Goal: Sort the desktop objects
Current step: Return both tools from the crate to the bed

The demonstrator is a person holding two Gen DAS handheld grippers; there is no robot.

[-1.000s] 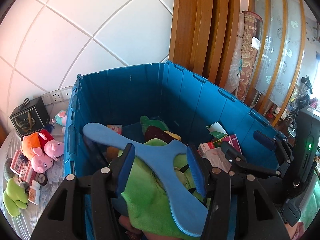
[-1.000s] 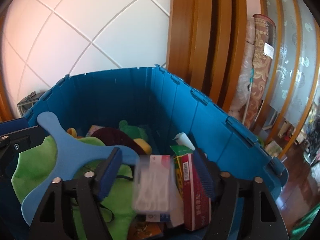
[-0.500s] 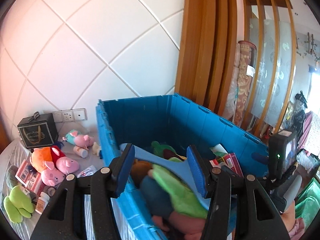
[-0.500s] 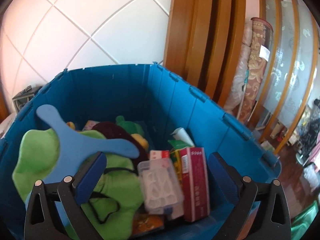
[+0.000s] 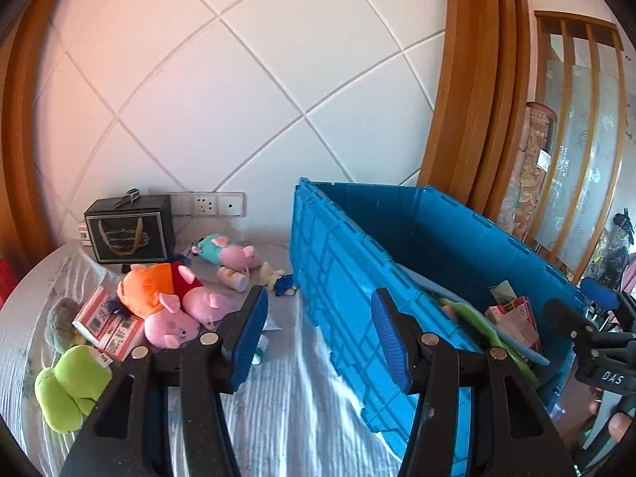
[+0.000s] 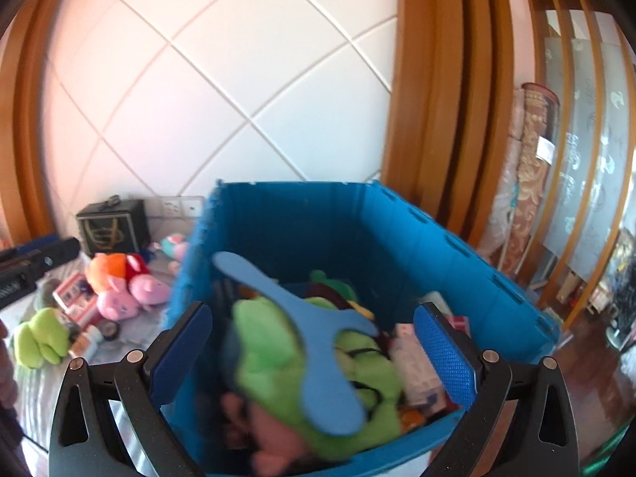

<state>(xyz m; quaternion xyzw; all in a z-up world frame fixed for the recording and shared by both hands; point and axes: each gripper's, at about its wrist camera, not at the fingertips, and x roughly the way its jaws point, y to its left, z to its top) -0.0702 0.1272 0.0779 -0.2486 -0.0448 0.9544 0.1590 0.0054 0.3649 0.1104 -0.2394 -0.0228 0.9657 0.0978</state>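
Lying left of the left gripper point(image 5: 316, 334) on the white sheet point(image 5: 294, 409) are a green plush point(image 5: 67, 385), red boxes point(image 5: 107, 324) and pink pig toys point(image 5: 175, 318); its jaws stand partly apart with nothing between them. Just right of those jaws sits the blue crate point(image 5: 342, 278). Beyond the right gripper point(image 6: 324, 351), whose jaws have just been opening and now gape wide and empty, the crate holds a blue boomerang point(image 6: 314, 346) on green plush toys, with boxes near the right-hand finger.

Both cameras look forward and slightly down along their own gripper fingers toward the tiled wall. The left view sits beside the blue bin point(image 5: 397, 262), over the bed sheet point(image 5: 298, 409); the right view hangs close above the bin's near rim. Both share bin, plush toys point(image 5: 167, 302) and black box point(image 5: 129, 228).
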